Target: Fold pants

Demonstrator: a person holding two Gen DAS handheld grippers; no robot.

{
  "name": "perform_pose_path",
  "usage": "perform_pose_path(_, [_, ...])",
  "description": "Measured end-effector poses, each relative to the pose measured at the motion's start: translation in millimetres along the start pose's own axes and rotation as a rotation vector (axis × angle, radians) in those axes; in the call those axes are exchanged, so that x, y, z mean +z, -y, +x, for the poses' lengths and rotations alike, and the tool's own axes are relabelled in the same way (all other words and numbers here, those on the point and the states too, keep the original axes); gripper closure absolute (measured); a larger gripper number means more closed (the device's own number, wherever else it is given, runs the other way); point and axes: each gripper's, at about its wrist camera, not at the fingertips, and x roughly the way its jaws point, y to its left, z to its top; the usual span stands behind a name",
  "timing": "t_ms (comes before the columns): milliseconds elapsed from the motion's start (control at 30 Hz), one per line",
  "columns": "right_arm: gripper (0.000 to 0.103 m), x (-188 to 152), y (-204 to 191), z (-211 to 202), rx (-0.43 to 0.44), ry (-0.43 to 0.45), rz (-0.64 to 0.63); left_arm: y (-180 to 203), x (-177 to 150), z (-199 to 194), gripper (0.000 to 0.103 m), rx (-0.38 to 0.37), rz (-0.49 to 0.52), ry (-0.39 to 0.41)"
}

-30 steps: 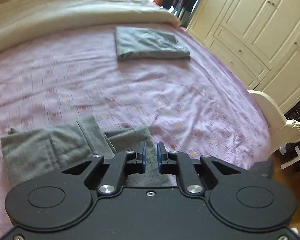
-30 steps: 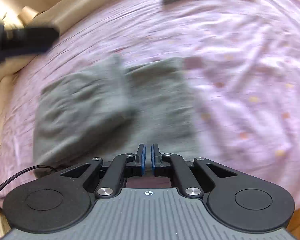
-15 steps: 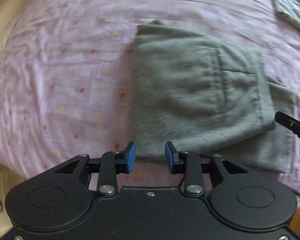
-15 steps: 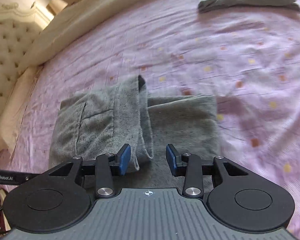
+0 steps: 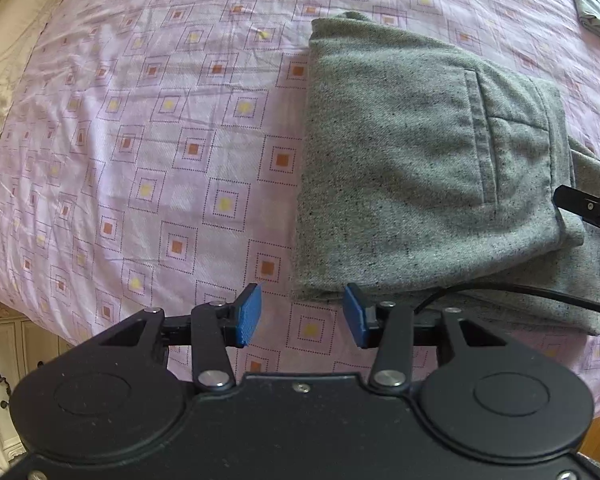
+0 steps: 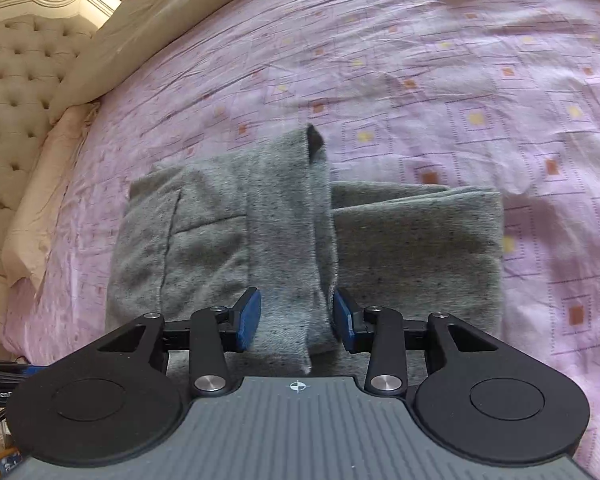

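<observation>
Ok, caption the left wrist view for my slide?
Open left gripper above the corner of folded grey pants on a pink patterned bedsheet.

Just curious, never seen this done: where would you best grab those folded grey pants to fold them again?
Probably the raised waistband ridge across the grey pants. It stands up as a thick edge, so the right tongs, already open on either side of it, could pinch it from the near side.
</observation>
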Motion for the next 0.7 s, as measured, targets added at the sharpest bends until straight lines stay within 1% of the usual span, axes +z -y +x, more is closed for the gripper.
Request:
perform_pose_path(33, [0.056, -1.2, -0.3, 0.4, 0.004, 0.003, 0.012, -3.7, -0.4, 1.4, 0.049, -0.003, -0.002, -0.007])
perform_pose_path(67, [0.054, -1.7, -0.3, 1.2, 0.008, 0.009, 0.031, -7.3, -0.7, 2.9, 0.049, -0.004, -0.004, -0.013])
perform_pose_path(300, [0.052, -1.6, 4.4, 10.5, 0.000, 0.029, 0.117, -37.2, -1.9, 12.4, 0.049, -0.009, -0.017, -0.048])
perform_pose_path(333, [0.059, 0.8, 2.0, 11.8, 0.002, 0.010, 0.115, -40.9, -1.6, 13.4, 0.049, -0.010, -0.019, -0.048])
perform_pose_path(367, [0.079, 3.7, -2.0, 11.7, 0.003, -0.007, 0.104, -43.9, -1.5, 15.0, 0.049, -0.013, -0.019, -0.048])
perform_pose_path(400, [0.087, 6.6, -11.5, 7.5, -0.031, -0.002, 0.076, -46.7, -0.9, 16.4, 0.049, -0.017, -0.017, -0.048])
perform_pose_path(433, [0.095, 9.0, -22.3, 0.4, -0.046, 0.008, 0.040, -49.0, 0.1, 17.8, 0.049, -0.022, -0.017, -0.046])
perform_pose_path(467, [0.095, 10.5, -33.9, -9.2, -0.040, 0.027, 0.005, -51.0, 1.5, 18.7, 0.049, -0.028, -0.016, -0.041])
perform_pose_path(533, [0.095, 10.2, -63.0, -41.8, 0.014, 0.103, -0.065, -53.9, 5.4, 18.9, 0.049, -0.039, -0.015, -0.022])
perform_pose_path(600, [0.096, 4.4, -86.7, -81.8, 0.072, 0.185, -0.100, -53.8, 10.7, 16.4, 0.049, -0.047, -0.001, -0.001])
perform_pose_path(633, [0.096, -0.5, -93.7, -99.1, 0.058, 0.224, -0.115, -52.3, 13.3, 13.8, 0.049, -0.051, 0.011, 0.017])
perform_pose_path(667, [0.096, -6.3, -96.4, -111.4, 0.022, 0.253, -0.128, -49.7, 15.3, 10.8, 0.049, -0.055, 0.026, 0.037])
perform_pose_path(700, [0.096, -14.1, -94.1, -123.4, -0.038, 0.286, -0.135, -46.5, 18.2, 7.5, 0.049, -0.061, 0.042, 0.056])
